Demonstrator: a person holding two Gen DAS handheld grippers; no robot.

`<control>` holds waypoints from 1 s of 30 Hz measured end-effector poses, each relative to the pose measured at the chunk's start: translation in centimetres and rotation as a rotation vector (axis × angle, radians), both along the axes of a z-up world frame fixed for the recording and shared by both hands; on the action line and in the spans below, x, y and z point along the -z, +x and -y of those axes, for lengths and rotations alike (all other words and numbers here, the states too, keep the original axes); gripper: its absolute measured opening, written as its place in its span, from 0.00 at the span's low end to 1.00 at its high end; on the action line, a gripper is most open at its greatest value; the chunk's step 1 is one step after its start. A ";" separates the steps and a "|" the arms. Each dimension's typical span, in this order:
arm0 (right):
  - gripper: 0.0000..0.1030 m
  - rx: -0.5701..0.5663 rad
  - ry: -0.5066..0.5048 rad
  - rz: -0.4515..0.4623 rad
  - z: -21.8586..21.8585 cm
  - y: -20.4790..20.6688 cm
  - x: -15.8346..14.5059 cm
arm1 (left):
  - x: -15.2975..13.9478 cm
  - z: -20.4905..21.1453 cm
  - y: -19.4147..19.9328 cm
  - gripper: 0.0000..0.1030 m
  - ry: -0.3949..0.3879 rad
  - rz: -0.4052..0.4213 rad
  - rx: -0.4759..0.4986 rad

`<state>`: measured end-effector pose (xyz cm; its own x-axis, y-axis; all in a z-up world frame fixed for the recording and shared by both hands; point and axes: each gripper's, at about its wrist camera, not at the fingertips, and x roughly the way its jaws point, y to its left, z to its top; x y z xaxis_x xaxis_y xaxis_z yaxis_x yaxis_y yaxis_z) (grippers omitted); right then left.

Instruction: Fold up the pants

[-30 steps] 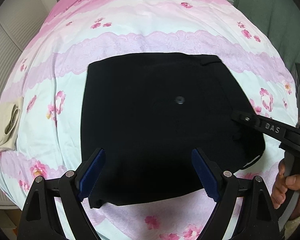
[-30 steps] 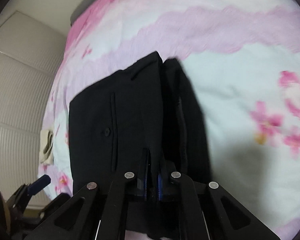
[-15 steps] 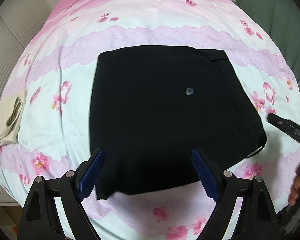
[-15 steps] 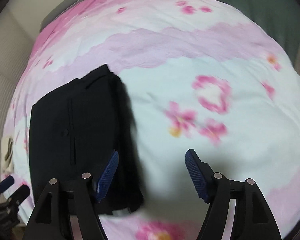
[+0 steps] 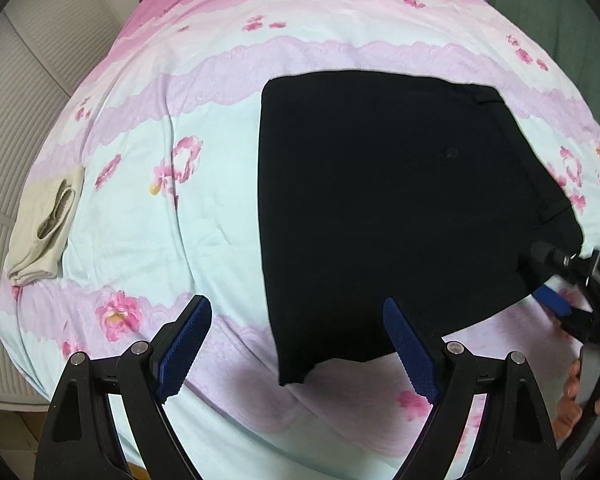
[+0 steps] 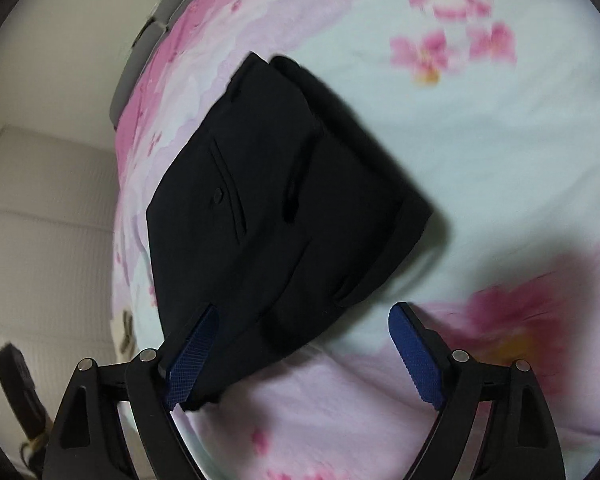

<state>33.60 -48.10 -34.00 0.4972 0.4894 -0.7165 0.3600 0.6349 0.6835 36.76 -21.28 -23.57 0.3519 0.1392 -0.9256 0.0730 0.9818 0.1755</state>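
Note:
The black pants (image 5: 396,208) lie folded into a flat rectangle on the pink and pale blue floral bedspread (image 5: 204,208), with a back pocket button facing up. They also show in the right wrist view (image 6: 268,216). My left gripper (image 5: 298,350) is open and empty, hovering over the near left corner of the pants. My right gripper (image 6: 306,354) is open and empty, over the near right corner of the pants. It appears at the right edge of the left wrist view (image 5: 568,284), low beside the fabric.
A folded beige garment (image 5: 40,224) lies at the left edge of the bed. A ribbed white wall panel (image 5: 4,112) runs along the left side. A green curtain (image 5: 560,20) hangs at the far right. The bed's near edge is just below my grippers.
My right gripper has opened and let go of the pants' right edge, pulled off, then come back low at the near right corner. My left gripper has shifted left.

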 end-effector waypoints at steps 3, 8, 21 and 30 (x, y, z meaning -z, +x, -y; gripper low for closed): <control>0.85 0.066 0.044 0.023 -0.4 0.3 1.5 | 0.9 -0.7 0.4 0.85 -0.001 -0.006 0.008; 0.87 0.120 0.103 0.105 -0.4 1.4 3.0 | 1.9 -1.6 0.8 0.85 -0.018 0.019 0.005; 0.63 0.095 -0.163 0.086 -2.8 5.8 2.1 | 2.9 -4.3 3.9 0.85 -0.103 0.032 0.052; 0.53 0.032 -0.353 0.019 -4.5 6.4 0.3 | 3.3 -6.2 8.2 0.85 -0.302 0.040 0.202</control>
<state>40.03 -43.61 -34.29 0.5228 0.1968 -0.8294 0.3733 0.8219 0.4303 44.96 -15.12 -26.90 0.3814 -0.2139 -0.8993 0.2694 0.9564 -0.1132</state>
